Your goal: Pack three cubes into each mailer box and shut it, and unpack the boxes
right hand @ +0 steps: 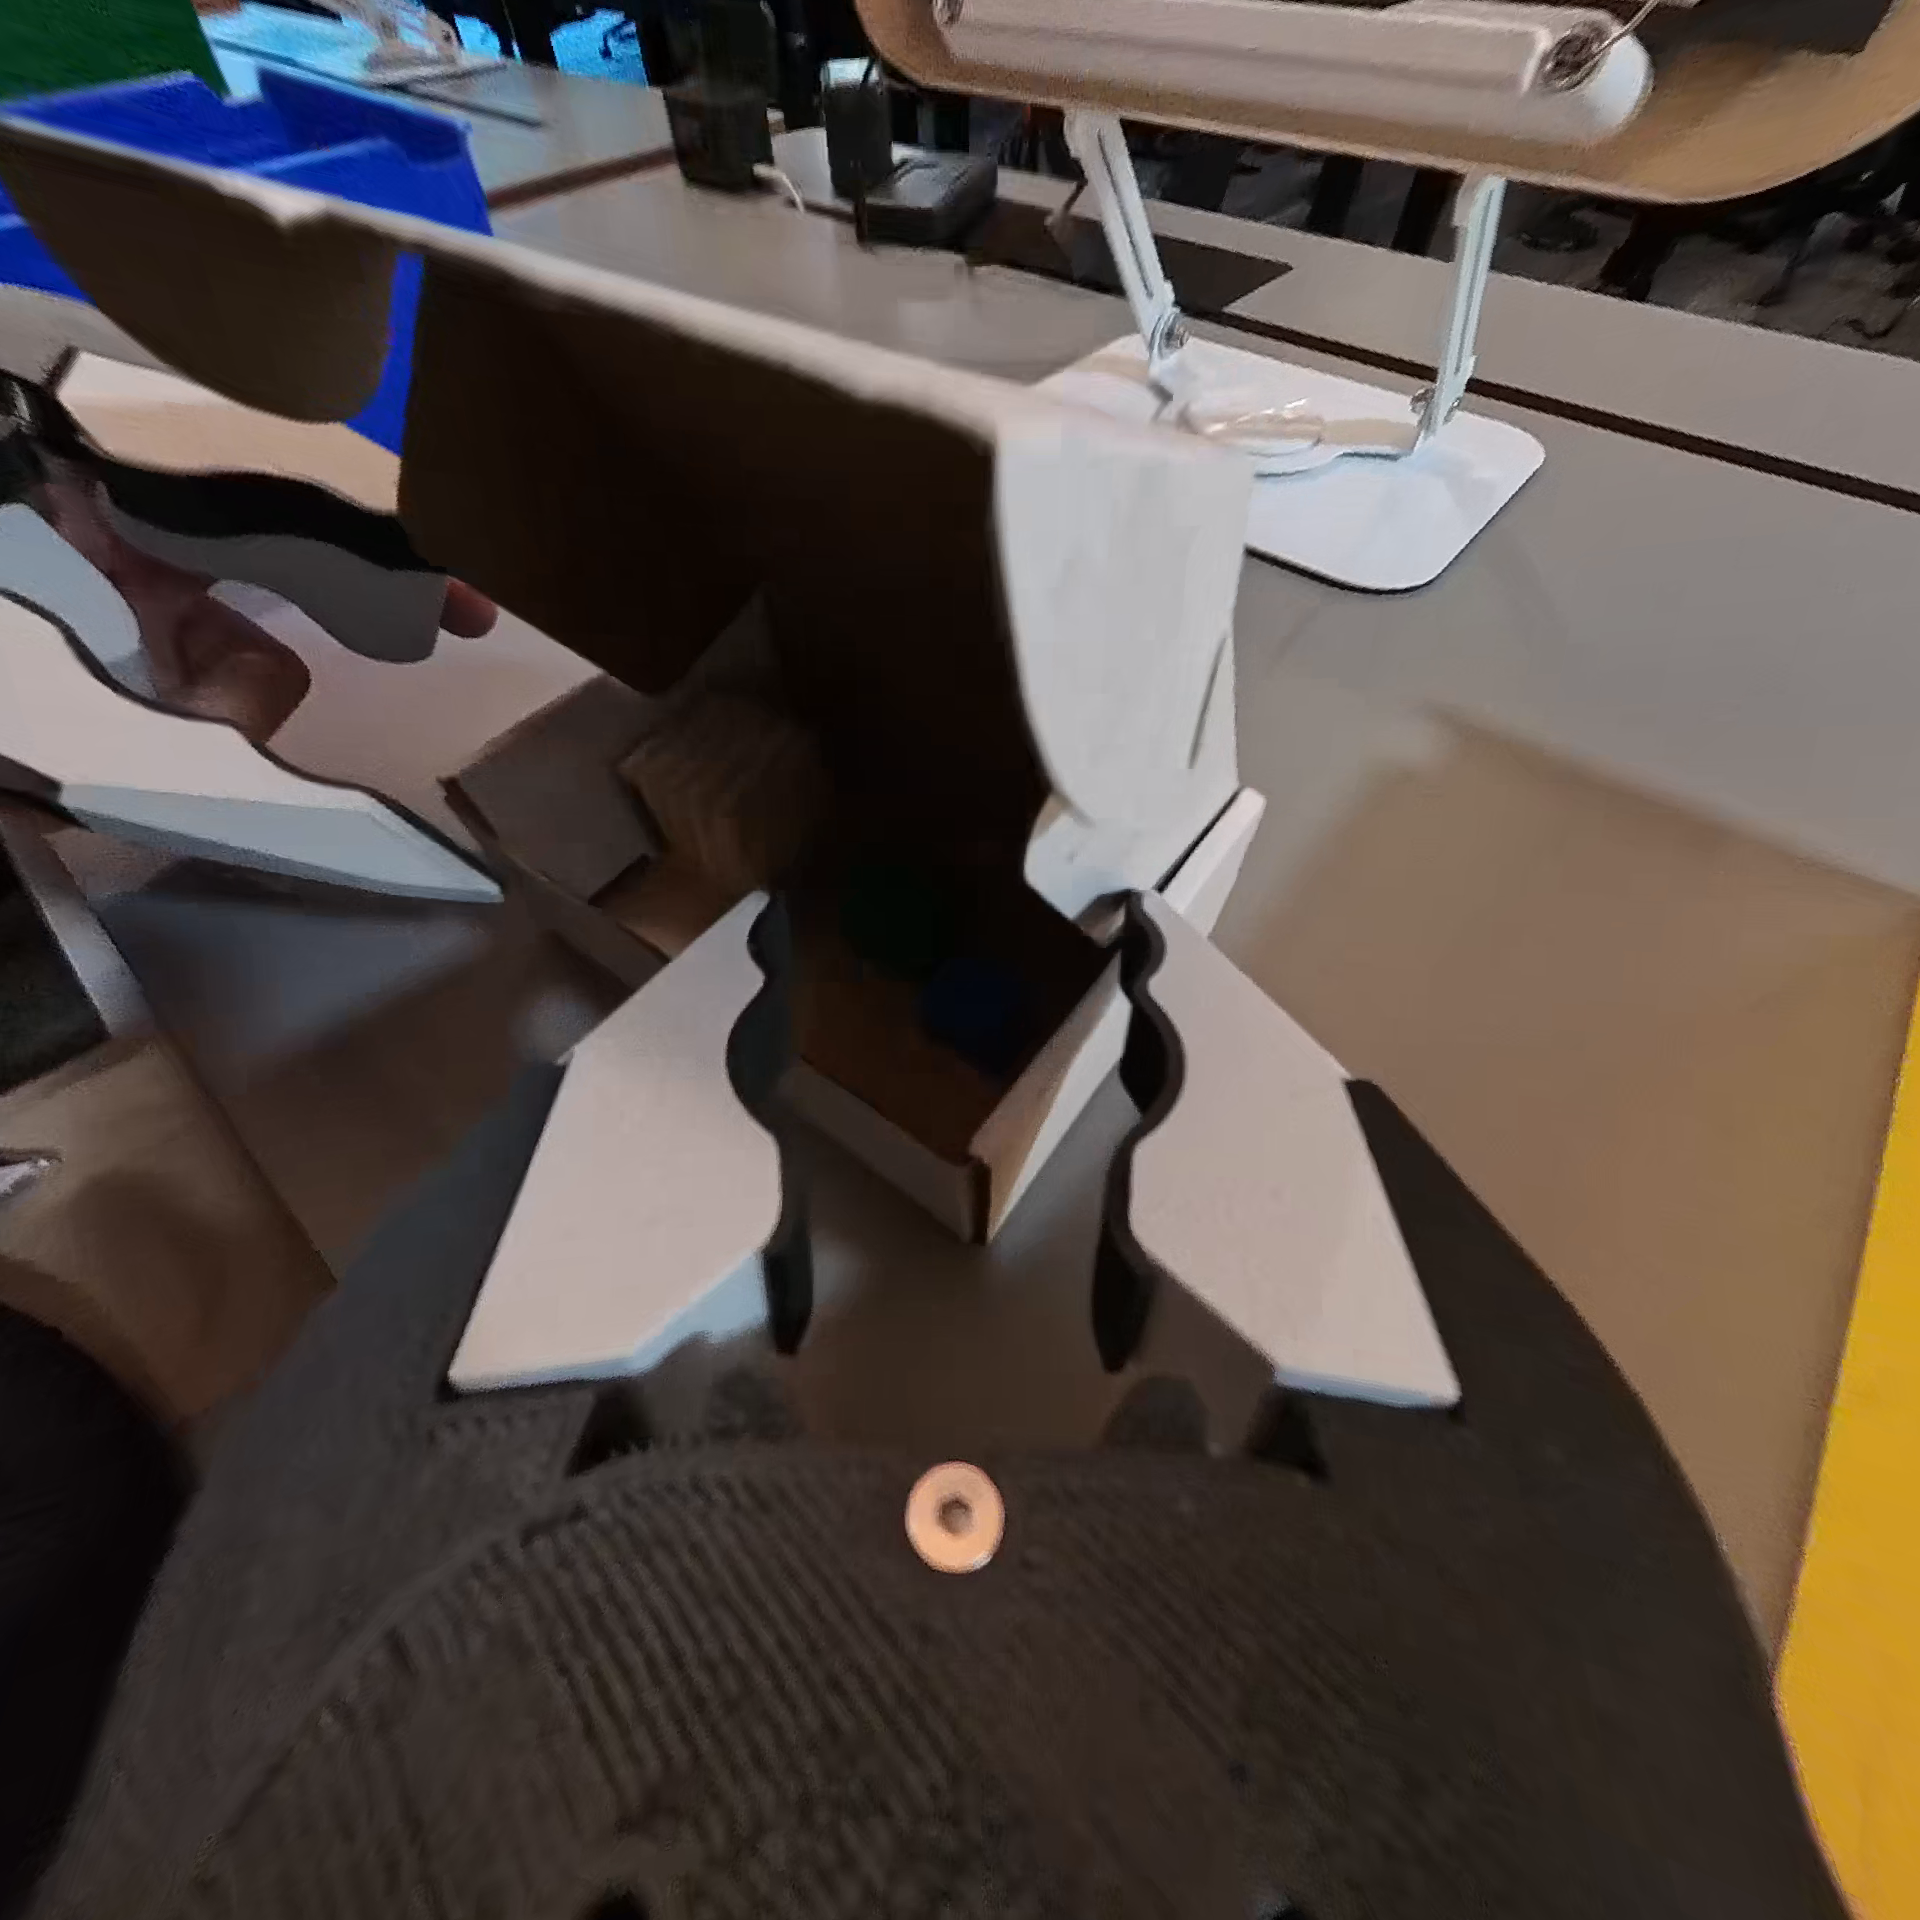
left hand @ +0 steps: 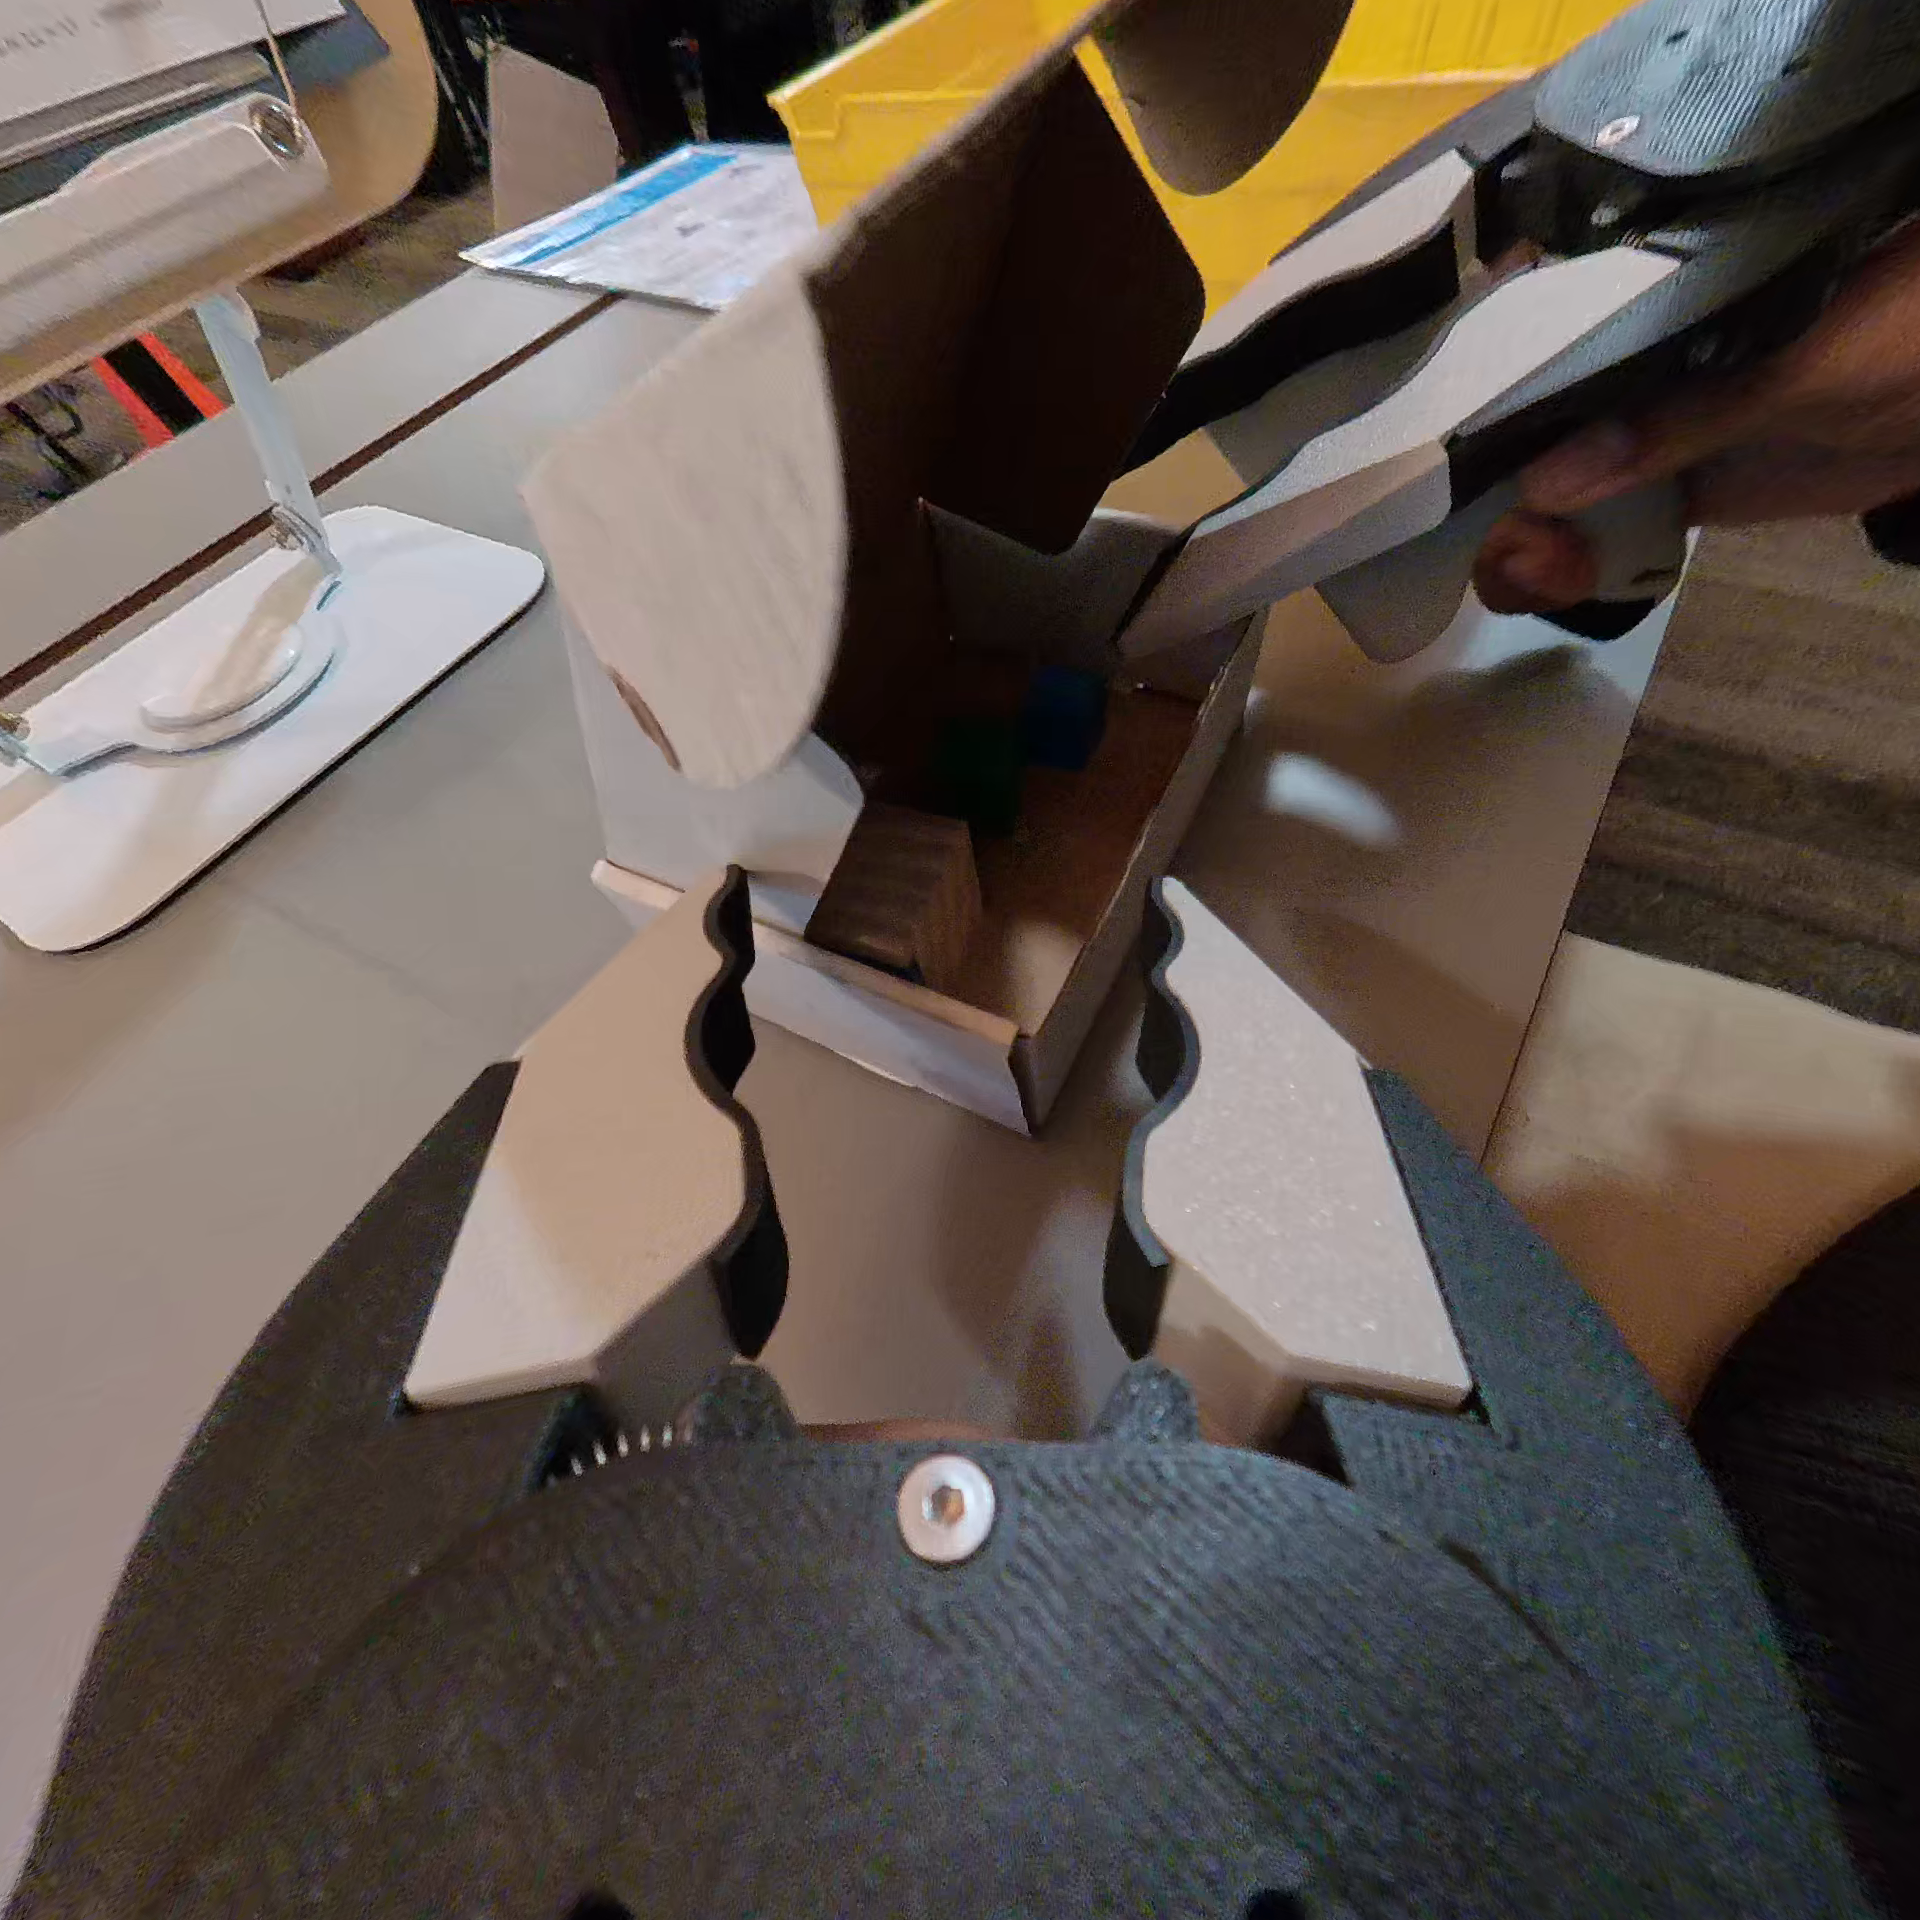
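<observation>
With the lid raised and three cubes already visible inside, the white corrugated-cardboard mailer box (left hand: pixel 935 997) stands on the grey surface (left hand: pixel 312 1039) between the two claws. Contents: a plain wooden cube (left hand: pixel 904 904) at the near end, a dark green cube (left hand: pixel 977 769) in the middle, a blue cube (left hand: pixel 1060 717) at the far end. The brown-lined lid (left hand: pixel 997 343) stands up, tilted, with its white side flap (left hand: pixel 707 582) hanging loose.

Left claw (left hand: pixel 940 1039) — released, nothing between the fingers, poised just beside the near end wall of the box. Right claw (right hand: pixel 951 1049) — likewise released and empty, straddling the opposite corner of the box; in the left wrist view it appears to rest against the far wall below the lid.

Judged step: box fully loaded, closing in hand — though unpacking cannot be excluded from these views alone. If closing, the next move calls for steadying the tray with one claw while the other swings the lid down, side flaps guided inside the walls and the front tab tucked. Risk: a flap catching on the wooden cube, which sits close to the wall.

A yellow plastic bin (left hand: pixel 1299 94) and a white tablet stand (left hand: pixel 239 707) are well apart from the box.
</observation>
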A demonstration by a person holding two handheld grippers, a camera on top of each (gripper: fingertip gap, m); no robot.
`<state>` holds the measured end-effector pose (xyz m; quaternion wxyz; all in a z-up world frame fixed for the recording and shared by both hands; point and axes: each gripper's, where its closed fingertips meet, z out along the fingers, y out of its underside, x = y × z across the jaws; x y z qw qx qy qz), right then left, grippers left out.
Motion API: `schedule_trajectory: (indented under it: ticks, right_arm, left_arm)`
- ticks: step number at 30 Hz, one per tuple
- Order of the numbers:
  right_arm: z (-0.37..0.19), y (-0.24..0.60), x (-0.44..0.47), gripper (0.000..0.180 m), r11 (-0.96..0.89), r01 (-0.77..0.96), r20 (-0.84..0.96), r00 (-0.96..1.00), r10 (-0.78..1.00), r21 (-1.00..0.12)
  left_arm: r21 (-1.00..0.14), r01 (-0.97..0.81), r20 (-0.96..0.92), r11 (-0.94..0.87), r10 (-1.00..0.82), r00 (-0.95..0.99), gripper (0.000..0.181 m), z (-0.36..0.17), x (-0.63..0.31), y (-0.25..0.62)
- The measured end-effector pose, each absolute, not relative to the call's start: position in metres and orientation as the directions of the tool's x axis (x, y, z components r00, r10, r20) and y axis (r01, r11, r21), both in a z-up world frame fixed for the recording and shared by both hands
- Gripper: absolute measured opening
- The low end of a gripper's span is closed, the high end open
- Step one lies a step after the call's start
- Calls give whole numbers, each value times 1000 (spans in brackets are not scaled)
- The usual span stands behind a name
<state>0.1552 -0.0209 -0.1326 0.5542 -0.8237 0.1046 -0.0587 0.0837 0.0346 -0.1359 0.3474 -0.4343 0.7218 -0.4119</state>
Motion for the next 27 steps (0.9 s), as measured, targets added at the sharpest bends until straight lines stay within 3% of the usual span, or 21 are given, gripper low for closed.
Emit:
schedule_trajectory:
  ticks: [11,15,17,20,24,27]
  right_arm:
    - [-107,-43,157,62,-249,-79,0,953,-302,-965]
    - [-78,-51,162,57,-137,15,63,934,-352,-990]
    - [-65,-55,162,51,-99,80,112,920,-374,-992]
    - [-53,-62,161,43,-77,178,194,890,-412,-981]
    - [-48,-65,153,29,-91,268,280,862,-422,-959]
    - [-49,-65,148,7,-121,312,333,845,-418,-942]
  left_arm:
    - [-907,-354,-97,229,-931,-353,73,-134,79,41]
    - [-947,-250,-125,203,-947,-295,73,-110,80,47]
    - [-958,-192,-160,213,-952,-260,73,-96,80,50]
    - [-967,-154,-178,205,-969,-173,46,-82,80,58]
    - [-976,-121,-159,181,-972,-174,43,-72,75,53]
    - [-973,-110,-183,203,-968,-172,42,-72,73,50]
